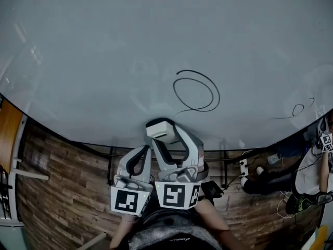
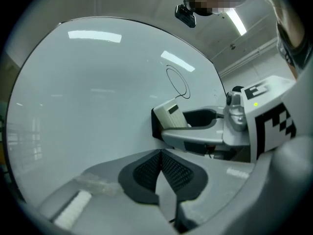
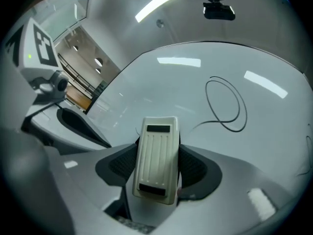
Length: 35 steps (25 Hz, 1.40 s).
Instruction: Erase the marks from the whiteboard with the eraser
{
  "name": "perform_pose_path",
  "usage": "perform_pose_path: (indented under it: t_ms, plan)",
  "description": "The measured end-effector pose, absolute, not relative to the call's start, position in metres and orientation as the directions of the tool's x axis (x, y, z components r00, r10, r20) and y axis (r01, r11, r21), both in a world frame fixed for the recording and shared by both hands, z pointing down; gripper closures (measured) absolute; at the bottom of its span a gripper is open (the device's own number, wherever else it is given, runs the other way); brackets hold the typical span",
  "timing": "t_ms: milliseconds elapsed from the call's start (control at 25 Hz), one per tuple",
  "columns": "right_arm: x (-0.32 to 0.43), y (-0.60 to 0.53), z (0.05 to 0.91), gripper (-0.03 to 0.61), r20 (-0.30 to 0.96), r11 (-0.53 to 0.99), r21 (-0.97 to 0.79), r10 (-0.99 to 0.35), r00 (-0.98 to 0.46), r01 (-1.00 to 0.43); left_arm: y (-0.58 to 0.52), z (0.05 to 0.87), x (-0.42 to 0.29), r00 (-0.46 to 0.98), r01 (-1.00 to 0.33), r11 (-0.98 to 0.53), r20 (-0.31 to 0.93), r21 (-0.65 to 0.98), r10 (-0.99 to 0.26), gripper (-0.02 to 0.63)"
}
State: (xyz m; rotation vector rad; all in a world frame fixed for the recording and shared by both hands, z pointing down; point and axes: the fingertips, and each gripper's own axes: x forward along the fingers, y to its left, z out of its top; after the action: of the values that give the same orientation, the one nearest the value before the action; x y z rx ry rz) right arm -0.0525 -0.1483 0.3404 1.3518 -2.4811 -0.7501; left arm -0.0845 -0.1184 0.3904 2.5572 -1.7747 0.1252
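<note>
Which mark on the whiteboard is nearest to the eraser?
The large loop, just beyond the eraser; the small loop sits far off to the right.

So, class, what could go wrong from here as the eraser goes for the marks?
The eraser sits in the right gripper by its sides only; pressing on the whiteboard might twist it loose. The small mark, well right of the big loop, could be missed.
</note>
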Motion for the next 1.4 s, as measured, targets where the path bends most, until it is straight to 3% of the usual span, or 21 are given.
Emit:
perform_pose_path:
  t_ms: [400,1400]
  plan:
    - [-0.072,-0.146,0.366,0.316,0.017,0.482,0.651,-0.781,-0.624,-0.587,-0.107,0.393,-0.091,0.294,-0.954,-0.297,0.066,-0.033,-0.953,0.611]
    - [-0.015,-0.152,0.262,0.313,-0.15,0.394,0.56,-0.817,-0.557,-0.729,-0.107,0.391,-0.046,0.375,-0.925,-0.378,0.068,-0.042,-0.924,0.611]
